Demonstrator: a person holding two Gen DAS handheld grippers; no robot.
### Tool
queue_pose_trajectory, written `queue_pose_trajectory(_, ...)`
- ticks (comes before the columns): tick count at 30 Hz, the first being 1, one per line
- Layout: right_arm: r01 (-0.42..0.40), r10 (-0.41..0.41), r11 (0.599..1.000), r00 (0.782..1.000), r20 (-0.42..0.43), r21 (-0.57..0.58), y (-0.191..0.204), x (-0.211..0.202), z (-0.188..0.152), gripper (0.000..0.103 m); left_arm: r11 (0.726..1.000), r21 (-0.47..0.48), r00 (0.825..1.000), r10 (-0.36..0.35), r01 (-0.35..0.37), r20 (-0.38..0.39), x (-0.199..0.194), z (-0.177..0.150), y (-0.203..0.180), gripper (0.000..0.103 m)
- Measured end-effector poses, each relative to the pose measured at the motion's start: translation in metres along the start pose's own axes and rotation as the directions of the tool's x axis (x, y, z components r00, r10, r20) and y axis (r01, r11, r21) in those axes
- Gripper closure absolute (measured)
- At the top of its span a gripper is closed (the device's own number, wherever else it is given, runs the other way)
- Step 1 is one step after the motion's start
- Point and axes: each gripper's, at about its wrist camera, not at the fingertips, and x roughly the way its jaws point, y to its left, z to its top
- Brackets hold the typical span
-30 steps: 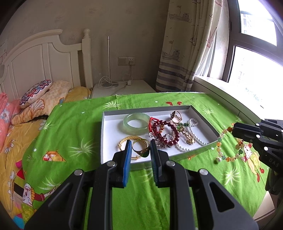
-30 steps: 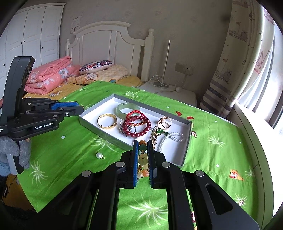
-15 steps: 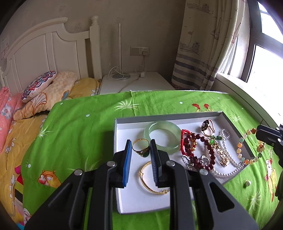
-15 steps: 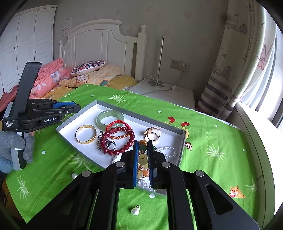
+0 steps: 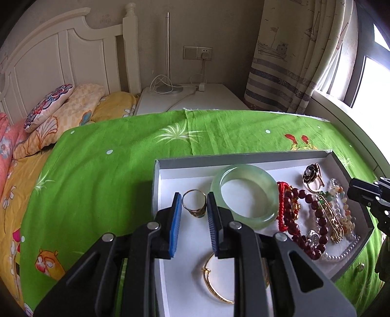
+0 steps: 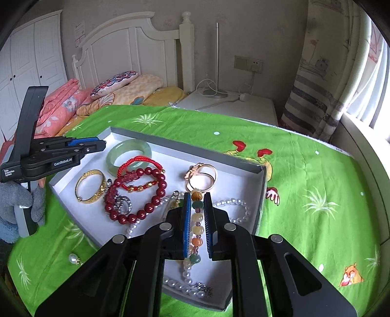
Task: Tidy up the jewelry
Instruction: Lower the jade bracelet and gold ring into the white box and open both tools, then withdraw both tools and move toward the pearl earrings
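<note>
1. A white wooden headboard (image 6: 136, 46) stands against a plain beige wall (image 5: 209, 22).
2. The bed holds a patterned cushion (image 5: 47, 102), yellow bedding and folded pink quilts (image 6: 61, 102).
3. A white nightstand (image 5: 195, 100) beside the bed carries a slim lamp (image 5: 167, 51) and cables plugged into a wall socket (image 5: 198, 52).
4. A striped curtain with boat drawings (image 5: 287, 61) hangs by a bright window (image 5: 373, 78).
5. White wardrobe doors (image 6: 31, 63) stand left of the bed.
6. A green cartoon-print cloth (image 5: 102, 175) covers the desk.
</note>
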Motion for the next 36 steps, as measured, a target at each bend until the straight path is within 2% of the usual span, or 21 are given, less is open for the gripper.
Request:
queue_pose_trajectory(1,-0.009,0.009,1.000,1.000,0.000,0.018,-0.003,0.000,-0.001,0.074,1.000,-0.005,1.000,-0.003,0.003,-0.004,0.002,-0.001,0.001,0.077)
queue_pose_trajectory(2,-0.019,0.019,0.999,1.000,0.007,0.034,-0.006,-0.002,-0.002,0.051,1.000,-0.009,1.000,-0.005,0.005,-0.002,0.003,-0.002,0.002,0.076)
queue_pose_trajectory(3,-0.027,0.026,0.999,0.999,0.020,0.043,-0.007,-0.006,-0.004,0.038,1.000,-0.012,1.000,-0.011,0.011,0.000,0.002,-0.003,0.003,0.075)
queue_pose_trajectory(4,-0.032,0.030,0.998,0.999,0.039,0.046,-0.008,-0.011,-0.005,0.031,1.000,-0.013,1.000,-0.018,0.018,0.002,0.000,-0.003,0.003,0.073)
queue_pose_trajectory(6,-0.032,0.030,0.998,0.998,0.052,0.047,-0.009,-0.020,-0.009,0.032,0.999,-0.008,0.999,-0.034,0.034,0.007,-0.008,-0.007,0.001,0.067)
queue_pose_trajectory(7,-0.037,0.034,0.998,0.998,0.059,0.049,-0.009,-0.026,-0.012,0.032,1.000,-0.008,1.000,-0.021,0.021,0.018,-0.015,-0.010,0.000,0.050)
queue_pose_trajectory(8,-0.047,0.043,0.998,0.997,0.069,0.051,-0.009,-0.034,-0.015,0.032,0.999,-0.011,0.998,-0.034,0.035,0.044,-0.025,-0.014,0.000,0.049)
queue_pose_trajectory(10,-0.069,0.064,0.996,0.994,0.084,0.051,-0.009,-0.049,-0.026,0.032,0.999,-0.025,0.996,-0.027,0.030,0.090,-0.048,-0.025,0.001,0.030)
queue_pose_trajectory(13,-0.083,0.077,0.995,0.993,0.091,0.060,-0.008,-0.067,-0.047,0.031,0.999,-0.024,0.989,-0.044,0.048,0.142,-0.082,-0.046,-0.001,0.021)
queue_pose_trajectory(17,-0.089,0.085,0.993,0.995,0.052,0.078,-0.005,-0.076,-0.078,0.031,0.996,-0.060,0.989,-0.055,0.064,0.139,-0.111,-0.081,-0.003,0.015)
queue_pose_trajectory(23,-0.096,0.096,0.994,0.995,-0.005,0.048,0.011,-0.075,-0.102,0.031,0.985,-0.114,0.991,-0.127,0.132,0.053,-0.121,-0.126,-0.017,0.015)
queue_pose_trajectory(27,-0.102,0.103,0.994,0.994,-0.032,0.040,0.015,-0.071,-0.105,0.031,0.983,-0.111,0.989,-0.143,0.147,0.044,-0.124,-0.135,-0.024,0.010)
queue_pose_trajectory(30,-0.105,0.107,0.994,0.993,-0.044,0.030,0.017,-0.069,-0.106,0.031,0.982,-0.135,0.991,-0.134,0.133,0.001,-0.115,-0.135,-0.021,0.010)
queue_pose_trajectory(34,-0.093,0.094,0.996,0.994,-0.062,0.012,0.021,-0.065,-0.106,0.031,0.979,-0.136,0.987,-0.158,0.155,-0.010,-0.112,-0.136,-0.021,0.010)
queue_pose_trajectory(36,-0.087,0.087,0.996,0.994,-0.072,0.010,0.022,-0.063,-0.105,0.035,0.978,-0.135,0.986,-0.165,0.161,-0.013,-0.111,-0.135,-0.019,0.010)
